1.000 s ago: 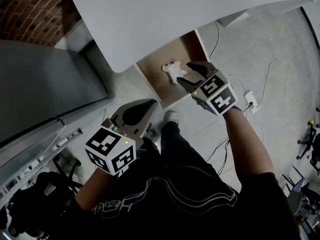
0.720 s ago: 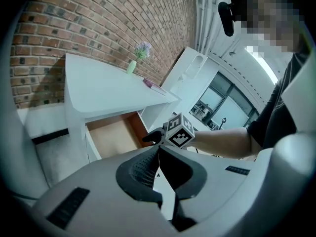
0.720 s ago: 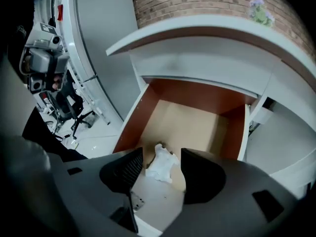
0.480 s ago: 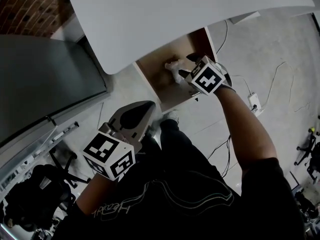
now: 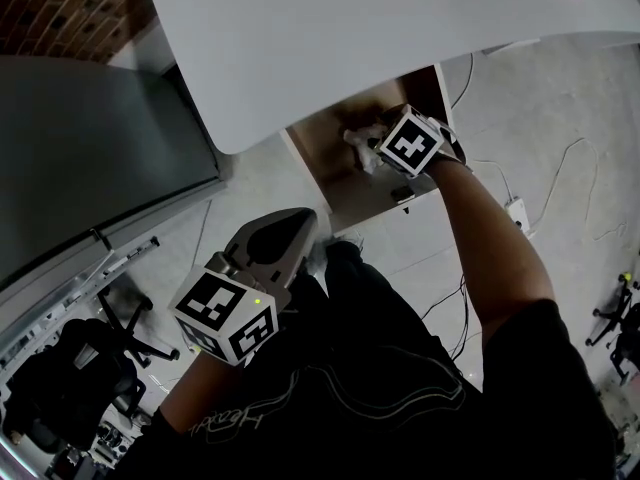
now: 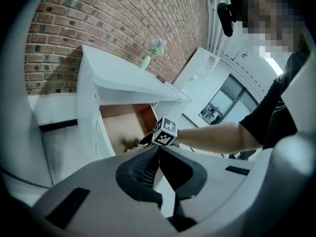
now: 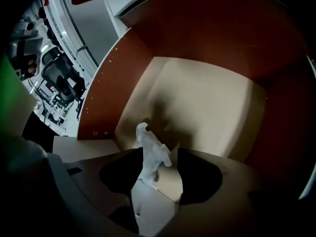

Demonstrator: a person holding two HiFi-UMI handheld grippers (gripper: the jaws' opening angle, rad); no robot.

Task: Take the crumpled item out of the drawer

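Observation:
The wooden drawer (image 5: 330, 153) stands pulled out under the white desk (image 5: 350, 28). My right gripper (image 5: 372, 144) reaches down into it. In the right gripper view, the crumpled white paper (image 7: 150, 154) sits between the jaws of the right gripper (image 7: 159, 156), pinched and raised off the tan drawer floor (image 7: 197, 102), with its shadow behind it. In the head view the paper (image 5: 357, 139) shows just left of the marker cube. My left gripper (image 5: 290, 230) hangs shut and empty near the person's waist; in its own view the left gripper (image 6: 158, 151) points toward the open drawer (image 6: 118, 127).
A grey cabinet (image 5: 90, 168) stands left of the desk. A power strip (image 5: 520, 214) and cables lie on the concrete floor to the right. An office chair (image 5: 70, 388) is at the lower left. Reddish drawer walls (image 7: 113, 83) enclose the right gripper.
My right gripper went deeper into the drawer and closed on the paper, which now sits off the floor. The left gripper stayed near the waist.

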